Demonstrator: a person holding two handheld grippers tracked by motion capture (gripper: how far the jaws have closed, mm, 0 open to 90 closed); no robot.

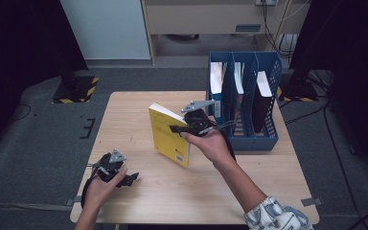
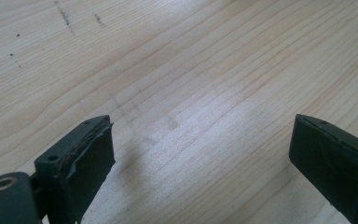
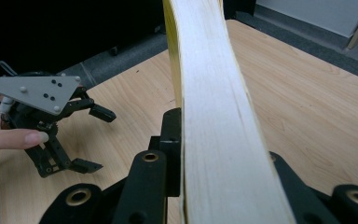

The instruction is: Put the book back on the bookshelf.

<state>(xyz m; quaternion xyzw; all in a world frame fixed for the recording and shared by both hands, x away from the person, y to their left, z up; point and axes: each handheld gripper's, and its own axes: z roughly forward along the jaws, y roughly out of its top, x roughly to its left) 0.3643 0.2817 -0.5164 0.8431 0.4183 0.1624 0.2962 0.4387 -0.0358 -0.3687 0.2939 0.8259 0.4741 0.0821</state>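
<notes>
The yellow book [image 1: 168, 134] is being clamped upright in the right gripper [image 1: 181, 129], above the table [image 1: 139, 191]; the left gripper [image 1: 127, 178] is being held open, well left of it, over bare wood.

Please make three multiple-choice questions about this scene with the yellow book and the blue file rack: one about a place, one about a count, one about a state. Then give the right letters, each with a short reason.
1. Where does the blue file rack stand on the table?
A. at the far right
B. at the near left corner
C. in the middle

2. How many compartments does the rack have?
A. one
B. three
C. six

3. What is the state of the right gripper?
A. open above the table
B. shut on the yellow book
C. shut on nothing

Right letters:
1 A: in the high view the rack stands at the table's far right edge.
2 B: two dividers make three slots, each with something in it.
3 B: in the right gripper view the jaws press on both sides of the book, held upright, while the left gripper is open over bare wood.
</notes>
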